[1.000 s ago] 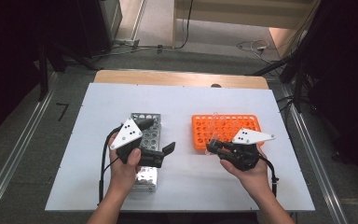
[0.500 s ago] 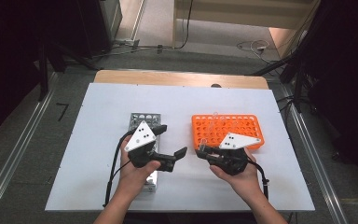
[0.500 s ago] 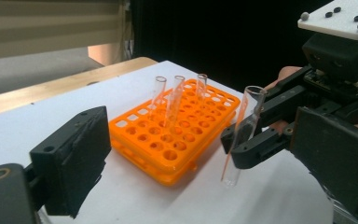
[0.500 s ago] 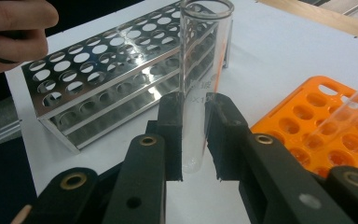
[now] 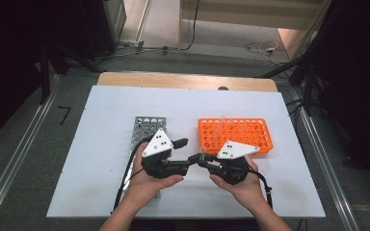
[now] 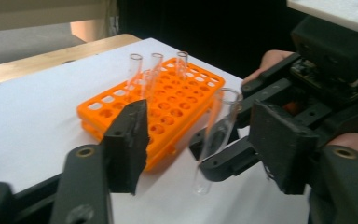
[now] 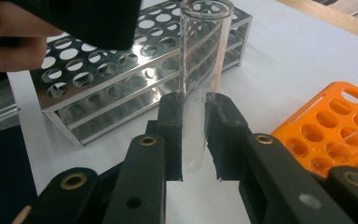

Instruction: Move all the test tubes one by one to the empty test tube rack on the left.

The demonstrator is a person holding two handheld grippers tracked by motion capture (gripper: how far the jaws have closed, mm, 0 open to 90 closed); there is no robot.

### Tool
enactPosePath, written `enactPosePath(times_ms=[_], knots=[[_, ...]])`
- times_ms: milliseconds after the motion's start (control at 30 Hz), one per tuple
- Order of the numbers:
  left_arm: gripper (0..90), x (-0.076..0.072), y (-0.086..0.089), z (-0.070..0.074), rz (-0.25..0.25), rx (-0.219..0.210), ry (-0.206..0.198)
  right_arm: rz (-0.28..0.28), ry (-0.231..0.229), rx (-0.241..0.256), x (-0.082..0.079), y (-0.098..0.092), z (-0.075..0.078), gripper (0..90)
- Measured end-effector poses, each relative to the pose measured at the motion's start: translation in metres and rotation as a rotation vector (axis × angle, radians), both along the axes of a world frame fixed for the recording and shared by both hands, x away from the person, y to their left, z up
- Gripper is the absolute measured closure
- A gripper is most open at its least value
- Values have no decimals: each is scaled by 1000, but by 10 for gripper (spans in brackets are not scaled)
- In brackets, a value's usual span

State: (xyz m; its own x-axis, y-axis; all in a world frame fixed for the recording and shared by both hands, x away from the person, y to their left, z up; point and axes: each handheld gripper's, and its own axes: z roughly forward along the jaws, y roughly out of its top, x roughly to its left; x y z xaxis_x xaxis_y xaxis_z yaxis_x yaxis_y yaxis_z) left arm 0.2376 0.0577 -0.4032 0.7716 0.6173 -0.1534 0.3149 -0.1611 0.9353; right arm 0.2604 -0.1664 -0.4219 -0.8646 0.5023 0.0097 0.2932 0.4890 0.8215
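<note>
Right tongs (image 7: pixel 193 140) clamped on a clear glass test tube (image 7: pixel 200 70), held upright above the white table (image 5: pixel 101 125), between the two racks. Left tongs (image 6: pixel 200 135) spread wide, flanking that tube without touching it. Just behind, an orange rack (image 6: pixel 168 102) with three more tubes (image 6: pixel 156 65) standing in its far rows. On the other side, a steel rack (image 7: pixel 135 79), holes bare, partly covered by the left hand (image 7: pixel 14 37). From above, both tongs tip to tip near the table's front edge.
</note>
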Motion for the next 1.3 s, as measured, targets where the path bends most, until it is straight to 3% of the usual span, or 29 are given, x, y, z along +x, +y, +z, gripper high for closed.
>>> enactPosePath(times_ms=[67,267,567,933,1300], knots=[[489,-1,-4,-1,-21,8,-3,8,-1,-4,-1,2,-1,742],[564,-3,-11,-2,-43,16,-10,20,-1,-16,-5,7,-2,742],[665,-3,-12,-2,-47,26,-13,31,-10,-21,-7,9,-1,742],[743,-2,-13,-4,-39,37,-5,32,-11,-21,-8,9,-1,742],[760,-1,-12,-4,-34,43,-7,28,-9,-17,-8,8,-2,740]])
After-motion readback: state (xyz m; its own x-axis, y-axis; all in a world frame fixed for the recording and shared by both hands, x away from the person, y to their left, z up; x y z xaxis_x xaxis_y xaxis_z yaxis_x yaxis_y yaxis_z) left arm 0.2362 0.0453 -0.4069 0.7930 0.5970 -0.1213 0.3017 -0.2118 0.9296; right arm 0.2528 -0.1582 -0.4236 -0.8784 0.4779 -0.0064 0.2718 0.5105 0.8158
